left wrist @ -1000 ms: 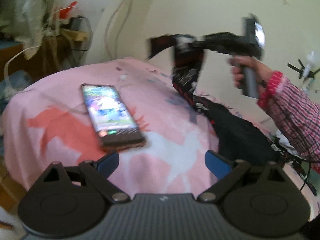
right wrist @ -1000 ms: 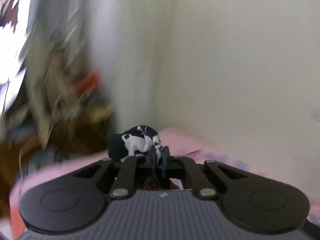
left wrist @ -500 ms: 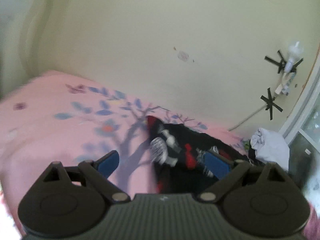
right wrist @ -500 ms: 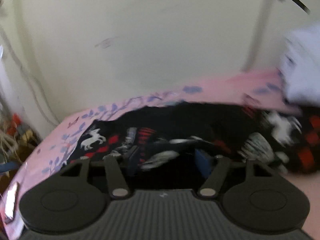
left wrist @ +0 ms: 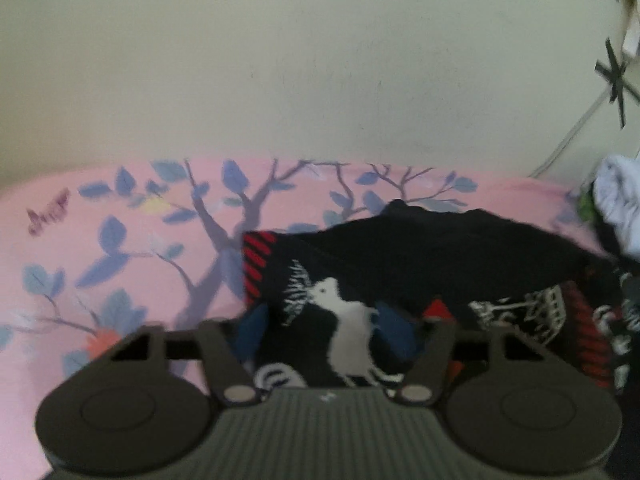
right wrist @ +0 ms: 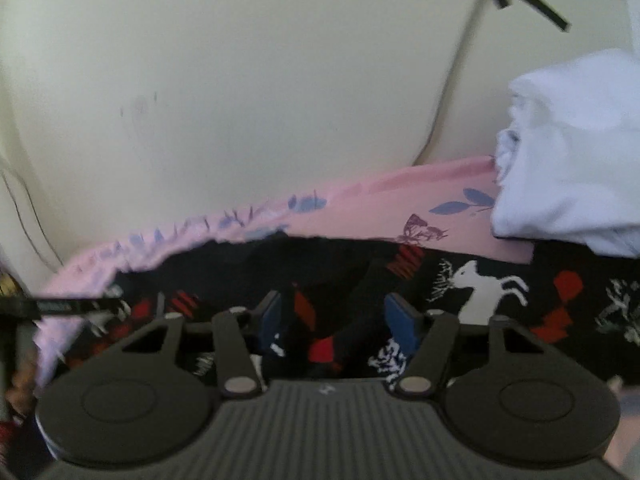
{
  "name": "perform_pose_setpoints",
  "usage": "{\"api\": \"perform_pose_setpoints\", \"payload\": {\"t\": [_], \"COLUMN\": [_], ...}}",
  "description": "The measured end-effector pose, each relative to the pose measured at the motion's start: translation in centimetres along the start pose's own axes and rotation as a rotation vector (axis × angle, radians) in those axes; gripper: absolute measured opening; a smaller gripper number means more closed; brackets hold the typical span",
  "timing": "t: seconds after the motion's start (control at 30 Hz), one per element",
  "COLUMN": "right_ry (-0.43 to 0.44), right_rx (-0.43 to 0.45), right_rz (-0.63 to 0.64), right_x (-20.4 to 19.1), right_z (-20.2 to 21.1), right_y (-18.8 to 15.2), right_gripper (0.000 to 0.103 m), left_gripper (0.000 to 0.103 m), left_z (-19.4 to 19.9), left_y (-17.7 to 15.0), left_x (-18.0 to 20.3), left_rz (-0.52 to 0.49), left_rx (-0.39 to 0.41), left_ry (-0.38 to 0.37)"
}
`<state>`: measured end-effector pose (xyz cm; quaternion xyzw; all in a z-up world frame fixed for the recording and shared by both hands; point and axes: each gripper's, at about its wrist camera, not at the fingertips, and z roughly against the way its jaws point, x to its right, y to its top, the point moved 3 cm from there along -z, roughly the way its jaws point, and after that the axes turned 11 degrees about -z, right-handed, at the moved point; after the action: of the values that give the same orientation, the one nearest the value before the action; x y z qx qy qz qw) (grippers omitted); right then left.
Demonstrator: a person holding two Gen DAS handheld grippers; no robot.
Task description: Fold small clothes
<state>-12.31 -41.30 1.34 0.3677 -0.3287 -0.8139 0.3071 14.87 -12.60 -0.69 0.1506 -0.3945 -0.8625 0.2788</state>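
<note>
A pale wall [left wrist: 320, 80] stands behind a pink sheet [left wrist: 132, 240] printed with blue leaves and branches; on this sheet lies the black garment [left wrist: 440, 248] with red blocks and white deer, spread just ahead of both my tools and partly under them. My left gripper [left wrist: 320, 334] has its blue pads apart, with the cloth's left corner lying between them, not pinched as far as I can see; my right gripper [right wrist: 334, 320] is also parted, low over the middle of the cloth, holding nothing. Beyond my right fingers, to the right, a white bundle [right wrist: 568, 152] rests on the sheet beside the garment. I judge this is the step of taking hold before a fold; next, each side must close on an edge of the cloth.
</note>
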Motion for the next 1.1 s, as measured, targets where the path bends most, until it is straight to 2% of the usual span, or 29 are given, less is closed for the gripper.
{"api": "perform_pose_setpoints", "payload": {"t": [0.03, 0.07, 0.1, 0.13, 0.2, 0.3, 0.37, 0.4, 0.43, 0.5, 0.57, 0.6, 0.63, 0.67, 0.77, 0.87, 1.0, 1.03, 1.07, 1.1], "right_ry": [0.003, 0.008, 0.022, 0.047, 0.035, 0.005, -0.063, -0.113, -0.128, -0.098, -0.075, -0.077, -0.068, -0.049, -0.011, -0.031, -0.039, -0.048, -0.063, -0.078], "right_rx": [-0.020, -0.034, -0.051, -0.068, -0.030, 0.126, 0.234, 0.276, 0.280, 0.151, 0.130, 0.120, 0.109, 0.092, 0.047, 0.026, -0.044, -0.052, -0.041, -0.016], "right_rz": [0.033, 0.076, 0.117, 0.148, 0.194, 0.119, 0.047, 0.030, 0.019, -0.020, -0.087, -0.114, -0.139, -0.169, -0.197, -0.180, -0.135, -0.109, -0.075, -0.050], "right_x": [-0.2, -0.8, -1.3, -2.1, -3.2, -2.8, -1.8, -1.4, -0.9, 0.4, 2.0, 2.6, 3.1, 3.5, 3.5, 3.1, 2.5, 2.2, 2.0, 1.8], "right_z": [-0.7, -1.5, -2.0, -2.4, -2.2, -0.7, 0.3, 0.4, 0.2, -1.2, -1.1, -1.1, -1.2, -1.4, -2.3, -3.9, -6.3, -6.5, -6.3, -5.8], "right_y": [-0.3, -0.7, -1.0, -1.2, -1.0, 1.5, 3.0, 3.2, 3.3, 3.0, 2.2, 2.0, 1.8, 1.7, 1.9, 2.5, 2.5, 2.4, 2.3, 2.4], "right_gripper": [0.041, 0.027, 0.000, 0.000, 0.000, 0.000, 0.000, 0.001, 0.026, 0.053, 0.052, 0.053, 0.053, 0.053, 0.053, 0.053, 0.030, 0.020, 0.008, 0.004], "left_gripper": [0.021, 0.014, 0.013, 0.011, 0.011, 0.010, 0.010, 0.011, 0.012, 0.012, 0.015, 0.021, 0.030, 0.033, 0.035, 0.035, 0.035, 0.035, 0.035, 0.035], "left_z": [0.3, 0.5, 0.5, 0.7, 0.9, 1.3, 1.6, 1.7, 1.6, 1.1, 0.6, 0.6, 0.5, 0.5, 0.6, 0.7, 0.6, 0.5, 0.5, 0.5], "left_y": [-0.1, -0.1, 0.1, 0.1, -0.1, 0.0, -0.2, -0.3, -0.4, -0.9, -1.3, -1.3, -1.4, -1.4, -1.4, -1.4, -1.2, -1.2, -1.2, -1.1], "left_x": [-0.1, -0.5, -1.1, -1.6, -2.7, -4.4, -5.8, -6.4, -7.0, -7.9, -8.6, -8.9, -9.0, -9.1, -8.9, -8.4, -7.7, -7.5, -7.2, -7.0], "left_rz": [0.003, 0.017, 0.042, 0.074, 0.131, 0.202, 0.274, 0.309, 0.331, 0.374, 0.403, 0.423, 0.438, 0.445, 0.430, 0.413, 0.373, 0.358, 0.340, 0.322], "left_rx": [0.016, 0.023, 0.023, 0.028, 0.030, 0.041, 0.051, 0.054, 0.052, 0.017, -0.004, -0.003, 0.001, 0.007, 0.010, 0.009, 0.010, 0.010, 0.011, 0.012], "left_ry": [0.016, 0.022, 0.007, -0.008, -0.010, 0.011, 0.021, 0.057, 0.093, 0.118, 0.076, 0.050, 0.031, 0.018, 0.021, 0.020, 0.016, 0.019, 0.028, 0.037]}}
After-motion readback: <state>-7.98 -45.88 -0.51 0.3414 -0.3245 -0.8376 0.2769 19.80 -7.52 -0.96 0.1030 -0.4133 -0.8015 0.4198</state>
